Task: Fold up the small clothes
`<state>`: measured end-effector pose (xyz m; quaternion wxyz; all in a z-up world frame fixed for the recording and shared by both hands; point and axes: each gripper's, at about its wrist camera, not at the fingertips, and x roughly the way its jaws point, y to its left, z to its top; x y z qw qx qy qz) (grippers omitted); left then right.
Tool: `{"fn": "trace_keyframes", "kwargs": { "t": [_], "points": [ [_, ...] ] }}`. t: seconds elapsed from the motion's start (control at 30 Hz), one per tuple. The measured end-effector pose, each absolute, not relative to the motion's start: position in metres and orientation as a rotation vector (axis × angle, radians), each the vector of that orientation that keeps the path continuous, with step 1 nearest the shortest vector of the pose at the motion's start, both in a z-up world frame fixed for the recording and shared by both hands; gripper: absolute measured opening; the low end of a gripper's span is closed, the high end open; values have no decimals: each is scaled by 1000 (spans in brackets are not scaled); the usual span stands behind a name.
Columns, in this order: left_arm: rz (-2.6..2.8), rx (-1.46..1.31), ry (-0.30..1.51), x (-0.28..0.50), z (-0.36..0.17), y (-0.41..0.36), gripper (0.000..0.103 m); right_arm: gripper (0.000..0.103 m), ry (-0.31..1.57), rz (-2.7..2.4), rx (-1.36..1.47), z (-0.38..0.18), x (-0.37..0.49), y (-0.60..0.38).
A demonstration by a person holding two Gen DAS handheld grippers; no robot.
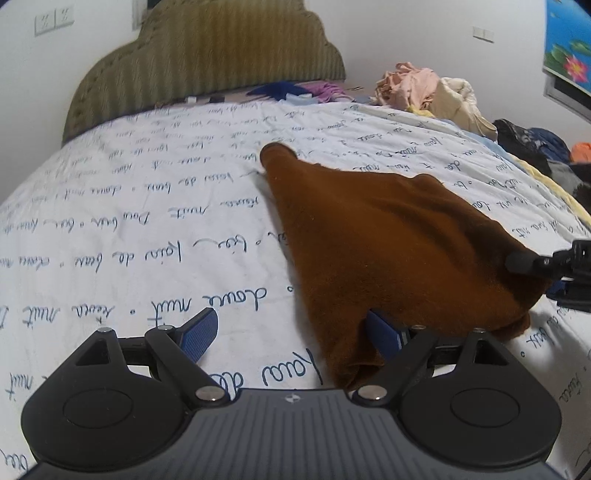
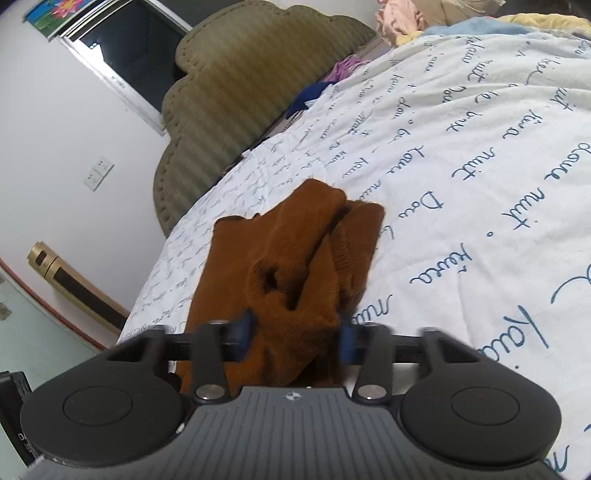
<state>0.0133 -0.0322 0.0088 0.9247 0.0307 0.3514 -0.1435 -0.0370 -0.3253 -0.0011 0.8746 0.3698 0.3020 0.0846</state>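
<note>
— How many garments were counted on the bedsheet [image 1: 147,229]?

— One brown garment [image 1: 388,236] was counted near the middle, and one pile of clothes [image 1: 424,92] at the far right.

— And grippers?

— Two were counted: the left gripper [image 1: 291,332] and the right gripper [image 2: 295,328], each with two fingers. One headboard [image 1: 207,55] and two wall switch plates [image 1: 53,20] were counted far off.

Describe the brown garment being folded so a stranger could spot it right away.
Start at the bed's white sheet printed with blue handwriting. The brown garment lies mid-bed, bunched between the right gripper fingers. It's the only rust-brown, fuzzy piece; the other clothes are piled at the bed's edges.
</note>
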Motion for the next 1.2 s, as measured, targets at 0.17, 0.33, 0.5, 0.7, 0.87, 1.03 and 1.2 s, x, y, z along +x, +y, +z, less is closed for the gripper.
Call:
{"fn": "trace_keyframes", "kwargs": {
  "t": [0.17, 0.33, 0.5, 0.7, 0.87, 1.03, 1.2],
  "points": [
    [-352, 60, 667, 0, 15, -25, 88, 24, 639, 164, 784, -4, -36, -324],
    [-465, 252, 580, -33, 14, -38, 88, 27, 641, 174, 772, 1, -35, -320],
    [-420, 413, 533, -44, 1, -58, 88, 29, 648, 190, 729, 4, -32, -309],
    [-205, 438, 540, -24, -10, -55, 89, 16, 644, 203, 807, 1, -35, -316],
    [-217, 363, 549, -27, -3, -32, 89, 15, 663, 230, 768, 2, -44, -309],
    [-298, 342, 518, -42, 13, -31, 89, 23, 709, 194, 678, -4, -45, -305],
    [-328, 215, 574, -25, 25, -35, 89, 28, 638, 154, 638, 11, -55, -309]
  ]
}}
